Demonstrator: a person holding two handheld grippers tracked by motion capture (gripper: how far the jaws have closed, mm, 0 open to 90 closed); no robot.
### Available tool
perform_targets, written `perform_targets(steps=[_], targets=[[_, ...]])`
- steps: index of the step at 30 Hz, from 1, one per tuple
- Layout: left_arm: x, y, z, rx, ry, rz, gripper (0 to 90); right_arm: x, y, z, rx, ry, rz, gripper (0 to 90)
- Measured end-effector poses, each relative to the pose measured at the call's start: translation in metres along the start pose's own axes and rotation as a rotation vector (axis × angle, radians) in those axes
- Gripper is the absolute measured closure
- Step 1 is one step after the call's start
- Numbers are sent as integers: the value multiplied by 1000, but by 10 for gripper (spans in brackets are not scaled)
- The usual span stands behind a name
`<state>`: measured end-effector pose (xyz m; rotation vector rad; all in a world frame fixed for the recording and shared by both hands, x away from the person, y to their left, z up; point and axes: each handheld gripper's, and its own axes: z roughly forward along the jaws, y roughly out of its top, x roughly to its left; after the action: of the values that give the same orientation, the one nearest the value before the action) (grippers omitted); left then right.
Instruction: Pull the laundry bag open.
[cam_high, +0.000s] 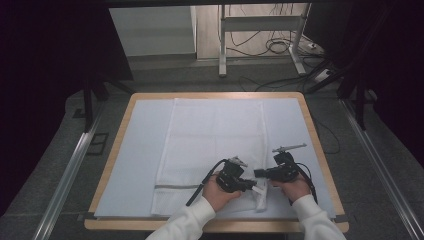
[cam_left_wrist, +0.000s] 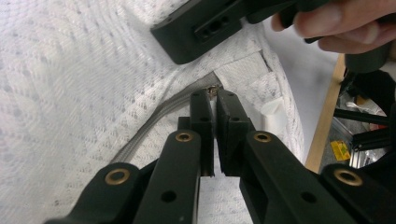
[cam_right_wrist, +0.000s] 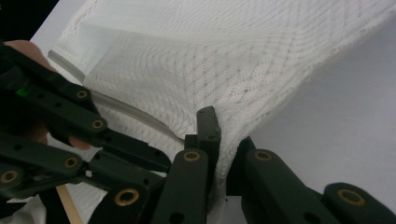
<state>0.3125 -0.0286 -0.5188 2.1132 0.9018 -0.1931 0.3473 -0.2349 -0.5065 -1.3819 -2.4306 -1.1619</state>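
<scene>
Near the counter's (cam_high: 320, 150) front edge, left gripper (cam_high: 256, 186) clamped on the white mesh cloth's (cam_high: 210, 135) grey seam; right gripper (cam_high: 259, 173) pinched on a raised fold.

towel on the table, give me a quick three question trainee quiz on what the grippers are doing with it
1. True or false: the left gripper is shut on the white towel.
2. What does the right gripper hold? A) a cable B) a fold of the towel C) nothing
3. Which edge of the table are both grippers working at, near or far from the person?

Key:
1. True. Its jaws pinch the cloth beside the grey stripe.
2. B. Cloth bunches between its jaws.
3. The near edge, at the towel's right corner.
</scene>
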Motion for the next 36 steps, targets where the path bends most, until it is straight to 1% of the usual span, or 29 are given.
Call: perform_targets(steps=[6, 10, 11, 12, 13, 14, 15, 16, 19, 20, 22, 24, 28, 31, 36], targets=[[3, -1, -1, -6, -8, -5, 869, 0, -1, -1, 7, 8, -14, 880], [5, -2, -1, -5, -21, -16, 869, 1, -1, -2, 9, 12, -22, 880], [6, -2, -1, 0, -16, -13, 869, 1, -1, -2, 11, 15, -26, 881], [6, -3, -1, 5, 3, -4, 869, 1, -1, -2, 11, 15, -28, 881], [9, -4, -1, 6, 5, -9, 870, 1, -1, -3, 10, 15, -28, 881], [12, -5, -2, 2, -13, -30, 869, 0, -1, -4, 5, 18, -25, 881], [12, -5, -2, 2, -13, -30, 869, 0, -1, -5, 4, 19, -24, 881], [16, -7, -4, 0, -17, -44, 869, -1, -2, -6, 4, 22, -23, 880], [16, -8, -5, -1, -18, -47, 869, -1, -2, -5, 9, 21, -24, 881], [15, -9, -6, -3, -16, -41, 869, -1, -2, -4, 7, 21, -23, 880], [14, -9, -7, -5, -15, -41, 869, -1, -2, -5, 6, 20, -26, 881], [15, -9, -7, -1, -4, -37, 869, -1, -2, -5, 6, 17, -28, 880], [16, -11, -10, -5, -1, -47, 869, -3, -2, -6, 4, 17, -26, 880], [16, -12, -13, -3, 12, -39, 869, -3, -2, -6, 2, 16, -26, 880], [19, -14, -17, -4, 31, -41, 869, -3, -2, -7, -3, 13, -28, 880]])
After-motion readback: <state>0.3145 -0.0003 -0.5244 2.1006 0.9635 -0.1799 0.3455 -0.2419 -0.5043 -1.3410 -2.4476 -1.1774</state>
